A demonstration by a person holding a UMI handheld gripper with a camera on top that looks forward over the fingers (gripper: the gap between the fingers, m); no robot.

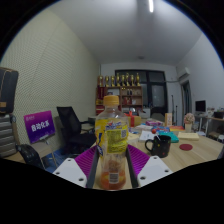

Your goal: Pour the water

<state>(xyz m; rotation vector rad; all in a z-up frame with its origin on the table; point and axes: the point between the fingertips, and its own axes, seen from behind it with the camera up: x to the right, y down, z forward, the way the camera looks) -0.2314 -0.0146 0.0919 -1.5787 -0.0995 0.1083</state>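
While upright, bottle (112, 140) sits between pads | claw (112, 172) clamped on it | mug (160, 147) just beyond

We see an office or lab workroom. A black office chair (70, 124) stands beside a light wooden table (195, 152) crowded with small items, among them a black mug (160, 146). Against the far wall, a shelving unit (122, 92) carries rows of trophies or bottles, too small to distinguish. A purple sign (41, 126) stands nearby, a monitor (200, 105) sits further back, and a ceiling strip light (151, 5) illuminates the white-walled room.
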